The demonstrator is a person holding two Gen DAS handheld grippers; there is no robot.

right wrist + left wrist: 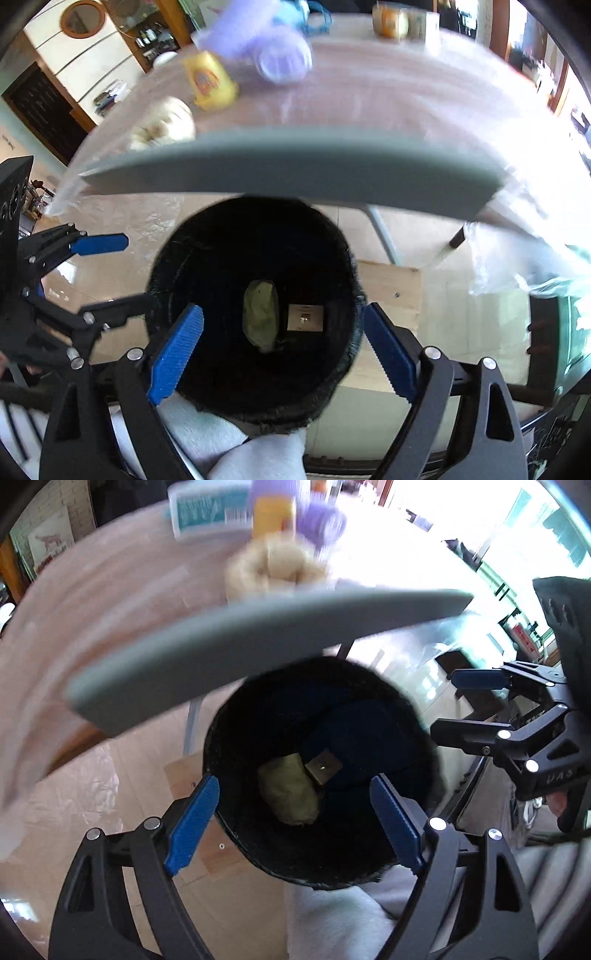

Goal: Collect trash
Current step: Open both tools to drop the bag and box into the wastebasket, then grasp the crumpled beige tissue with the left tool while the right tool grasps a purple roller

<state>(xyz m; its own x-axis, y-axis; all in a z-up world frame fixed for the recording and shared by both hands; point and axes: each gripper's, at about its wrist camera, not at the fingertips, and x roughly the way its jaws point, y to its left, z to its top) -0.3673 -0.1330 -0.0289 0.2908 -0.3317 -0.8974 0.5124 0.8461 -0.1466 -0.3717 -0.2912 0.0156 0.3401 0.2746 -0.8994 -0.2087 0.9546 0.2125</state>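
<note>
Both tools hang over the black bin (255,310) on the floor, just off the tabletop (388,110) edge. Left tool (293,819) has its jaws apart w/ nothing between them, and the right tool (282,347) is likewise spread & empty. Bin already holds a yellowish crumpled wad (260,317) at bottom centre, w/ a small square tag or plate (306,317) just beside it at 3 o'clock; can't tell what that is. Trash left on the tabletop, from the right wrist view: a cream crumpled paper ball (166,123) at approx 10 o'clock near the edge, a yellow cup (210,83) on its side at 11 o'clock, a purple tub (273,46) at 12 o'clock, tipped over. All blurred, so detail is poor. Paper ball looks the closest pick: prob. very light, soft, squashes under grip, not fragile, not slippery; pinch across its middle w/ jaws wide & close fully. Cup prob. thin, light, could buckle or roll away; take it across the wall near the rim, gently. Tub looks stiffer & smooth, may slip; grip across the body. A white & teal box (207,507) shows at 12 o'clock in the left wrist view; whether it's trash, can't say.
</note>
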